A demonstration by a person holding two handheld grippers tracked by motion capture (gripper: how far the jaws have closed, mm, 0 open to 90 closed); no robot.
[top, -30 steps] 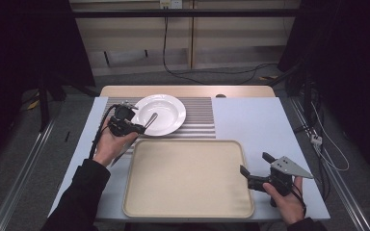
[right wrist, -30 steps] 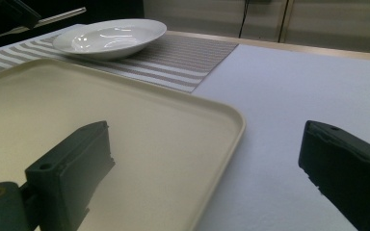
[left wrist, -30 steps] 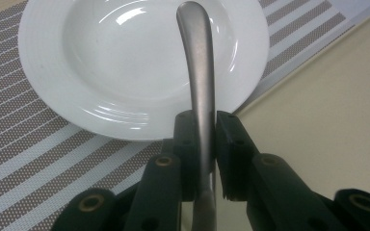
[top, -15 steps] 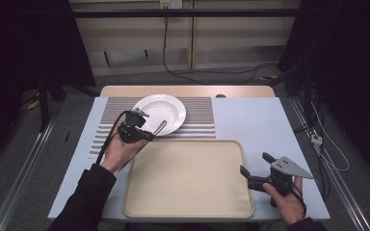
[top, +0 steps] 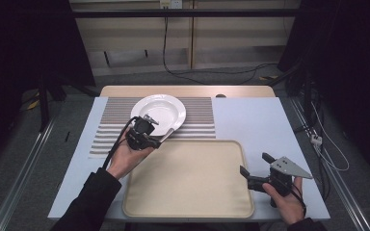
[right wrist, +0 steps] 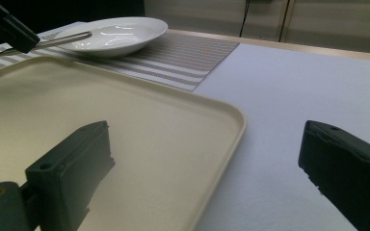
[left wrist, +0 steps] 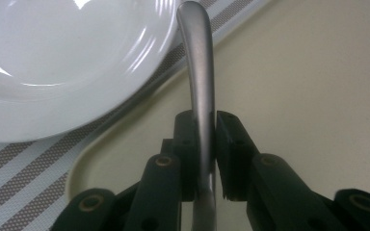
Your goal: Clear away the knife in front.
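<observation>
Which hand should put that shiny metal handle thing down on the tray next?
Left, probably. The left hand-held gripper is already clamped on the metal utensil handle, right at the tray's far edge by the plate. The right hand-held gripper is open and empty at the tray's right edge.

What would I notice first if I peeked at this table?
Probably the shiny white plate on the striped mat at the back of the table. Next, the left gripper pinching a silver utensil handle just in front of the plate, over the corner of the big cream tray. The right gripper waits open at the tray's right edge.
</observation>
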